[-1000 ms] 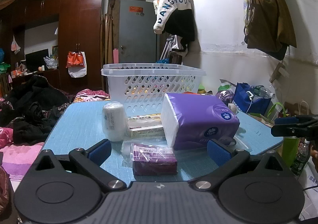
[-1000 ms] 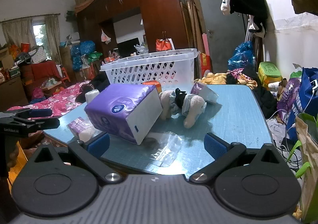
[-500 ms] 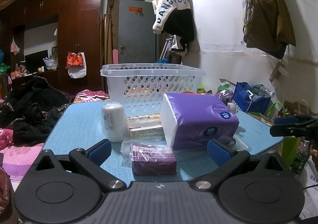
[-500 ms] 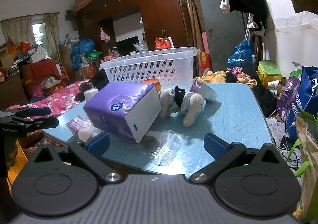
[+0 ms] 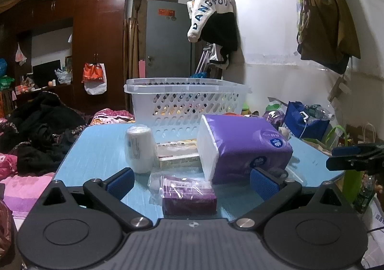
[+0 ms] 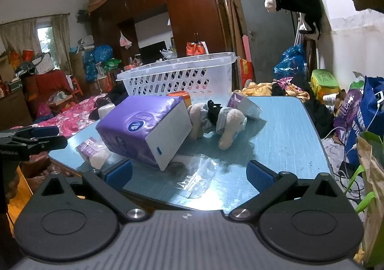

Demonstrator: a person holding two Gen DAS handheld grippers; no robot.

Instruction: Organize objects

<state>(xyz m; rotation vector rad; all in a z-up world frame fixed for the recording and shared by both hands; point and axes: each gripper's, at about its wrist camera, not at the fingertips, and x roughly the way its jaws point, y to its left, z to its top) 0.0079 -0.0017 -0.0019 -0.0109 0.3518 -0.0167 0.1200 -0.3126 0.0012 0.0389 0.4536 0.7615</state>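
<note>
A white plastic basket (image 5: 187,99) stands at the far side of the blue table (image 5: 96,147). In front of it lie a big purple tissue pack (image 5: 242,147), a white roll (image 5: 140,149), a flat box (image 5: 178,156) and a small purple packet in clear wrap (image 5: 187,192). My left gripper (image 5: 192,181) is open and empty at the near edge, just short of the small packet. My right gripper (image 6: 189,173) is open and empty at the table's other side, facing the tissue pack (image 6: 146,126), a plush toy (image 6: 216,121) and the basket (image 6: 182,78).
A clear plastic bag (image 6: 199,174) lies flat near my right gripper. A small purple pack (image 6: 242,105) lies behind the plush toy. Clothes piles, bags and a wardrobe (image 5: 98,37) surround the table. The other gripper shows at each view's edge (image 5: 355,157) (image 6: 31,140).
Both grippers have crept slightly toward the table. Nothing on the table has moved.
</note>
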